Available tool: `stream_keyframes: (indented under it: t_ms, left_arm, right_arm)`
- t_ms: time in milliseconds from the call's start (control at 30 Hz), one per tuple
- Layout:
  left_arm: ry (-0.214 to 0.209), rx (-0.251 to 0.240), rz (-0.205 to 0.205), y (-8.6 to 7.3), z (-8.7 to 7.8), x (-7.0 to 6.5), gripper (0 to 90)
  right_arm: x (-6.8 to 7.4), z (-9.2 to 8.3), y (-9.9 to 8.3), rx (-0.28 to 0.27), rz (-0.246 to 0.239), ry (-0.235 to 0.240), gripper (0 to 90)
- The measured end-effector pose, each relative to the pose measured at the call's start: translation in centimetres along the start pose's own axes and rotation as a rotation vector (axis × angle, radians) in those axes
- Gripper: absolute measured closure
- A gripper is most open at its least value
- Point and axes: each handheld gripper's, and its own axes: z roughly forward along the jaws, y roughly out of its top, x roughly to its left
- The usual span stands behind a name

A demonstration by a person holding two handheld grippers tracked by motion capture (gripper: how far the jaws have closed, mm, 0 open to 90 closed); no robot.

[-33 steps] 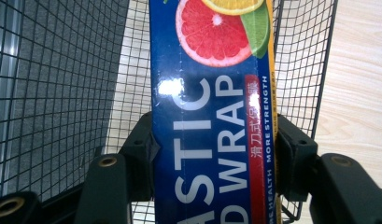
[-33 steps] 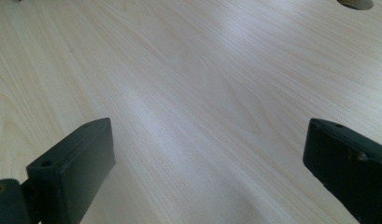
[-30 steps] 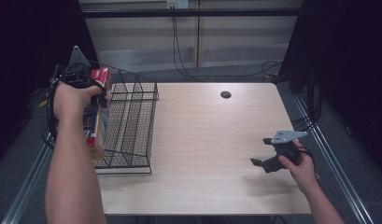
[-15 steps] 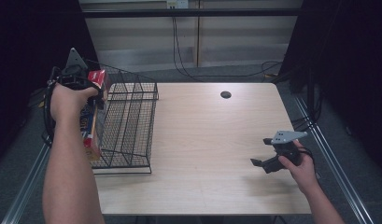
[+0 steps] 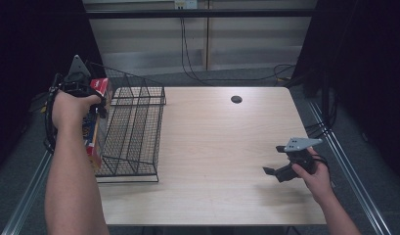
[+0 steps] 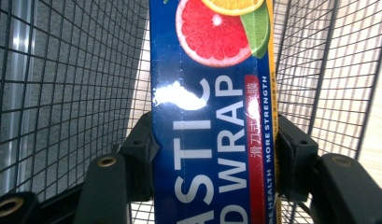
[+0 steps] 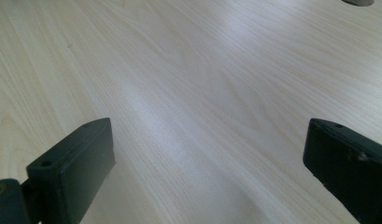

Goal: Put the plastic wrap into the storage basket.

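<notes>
The fingers (image 6: 296,158) of the left gripper (image 6: 212,163) are pressing on both sides of a blue plastic wrap box (image 6: 212,116), holding it upright at the left wall of the black wire basket (image 5: 139,132). Compared with a second ago, the box is sitting slightly lower, so it is probably being put in the basket or against it. The right gripper (image 5: 278,171) is resting wide open and empty near the right edge of the wooden surface (image 5: 222,147), unchanged.

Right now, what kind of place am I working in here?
Probably a lab or test workstation, not a home. A bare wooden table with a cable hole stands on metal rails, dark curtains hang at the sides, and cables trail on the floor behind.
</notes>
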Motion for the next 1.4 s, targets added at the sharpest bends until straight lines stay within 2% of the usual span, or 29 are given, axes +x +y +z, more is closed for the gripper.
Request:
stream_keyframes:
  t_ms: [33, 100, 167, 200, 300, 367, 500, 533, 667, 733, 767, 833, 867, 900, 1000, 1033, 1067, 1133, 1233, 1367, 1400]
  left_arm:
    - [-0.002, 0.002, -0.007, 0.0, 0.1, 0.0, 43.5]
    - [0.008, 0.0, 0.005, 0.1, 0.4, 0.3, 43.5]
    - [0.007, 0.001, -0.002, 0.1, 0.6, 0.3, 43.4]
    - [-0.001, 0.003, -0.019, 0.1, 0.8, 0.4, 43.4]
    - [-0.003, 0.002, -0.02, 0.1, 1.0, 0.4, 43.3]
    - [-0.002, 0.016, -0.002, 0.3, 1.2, 0.4, 43.2]
    - [0.006, -0.004, -0.021, 0.3, 1.6, 0.1, 42.7]
    - [0.008, 0.01, -0.009, 0.4, 1.6, 0.1, 42.7]
    - [0.014, 0.013, -0.024, 0.4, 1.9, 0.2, 42.4]
    - [0.021, 0.019, -0.012, 0.4, 2.0, 0.4, 42.2]
    - [0.015, 0.021, -0.033, 0.4, 2.0, 0.3, 42.2]
    - [0.029, 0.002, -0.033, 0.3, 2.2, 0.3, 41.9]
    - [0.027, 0.014, -0.025, 0.3, 2.2, 0.4, 41.9]
    - [0.013, 0.022, -0.033, 0.3, 2.3, 0.4, 41.9]
    - [0.024, 0.025, -0.019, 0.2, 2.5, 0.7, 41.7]
    - [0.015, -0.033, -0.037, 0.2, 2.2, 0.7, 40.0]
    - [0.015, -0.033, -0.037, 0.2, 2.2, 0.7, 40.0]
    - [-0.022, -0.088, -0.065, 0.2, 1.2, 0.9, 38.9]
    - [-0.011, -0.1, -0.076, 0.3, 0.1, 0.9, 37.0]
    - [-0.043, -0.112, -0.075, 0.0, -0.5, 0.7, 35.1]
    - [-0.049, -0.095, -0.068, -0.1, -0.5, 0.6, 35.0]
  right_arm:
    - [0.0, 0.0, 0.0, 0.0, 0.0, 0.0, 1.8]
    - [0.0, 0.0, 0.0, 0.001, -0.001, 0.0, 1.8]
    - [0.0, 0.0, 0.0, 0.002, 0.0, 0.001, 1.8]
    - [0.0, 0.1, -0.1, 0.006, -0.002, -0.003, 1.8]
    - [0.1, 0.1, -0.1, 0.007, -0.001, -0.002, 1.8]
    - [0.1, 0.2, -0.1, 0.006, -0.006, -0.002, 1.8]
    - [0.1, 0.1, -0.1, 0.007, -0.001, -0.001, 1.8]
    - [0.1, 0.1, -0.1, 0.007, -0.001, -0.001, 1.8]
    - [0.0, 0.0, -0.1, 0.008, 0.001, 0.0, 1.8]
    - [0.0, 0.1, -0.1, 0.009, -0.001, 0.005, 1.8]
    - [0.0, 0.1, -0.1, 0.01, -0.003, 0.003, 1.8]
    - [0.0, 0.1, -0.2, 0.008, 0.003, 0.006, 1.8]
    - [0.0, 0.1, -0.2, 0.008, 0.002, 0.007, 1.8]
    - [0.0, 0.1, -0.2, 0.008, 0.002, 0.007, 1.8]
    - [0.0, 0.1, -0.2, 0.007, 0.002, 0.006, 1.8]
    - [0.0, 0.1, -0.1, 0.004, 0.005, 0.013, 1.8]
    - [0.0, 0.1, -0.1, 0.004, 0.005, 0.013, 1.8]
    - [0.0, 0.1, -0.1, 0.004, 0.004, 0.011, 1.8]
    - [0.1, 0.2, -0.1, 0.011, 0.002, 0.008, 1.8]
    - [0.2, 0.2, -0.1, 0.007, 0.001, 0.013, 1.8]
    - [0.2, 0.2, -0.1, 0.004, -0.002, 0.016, 1.8]
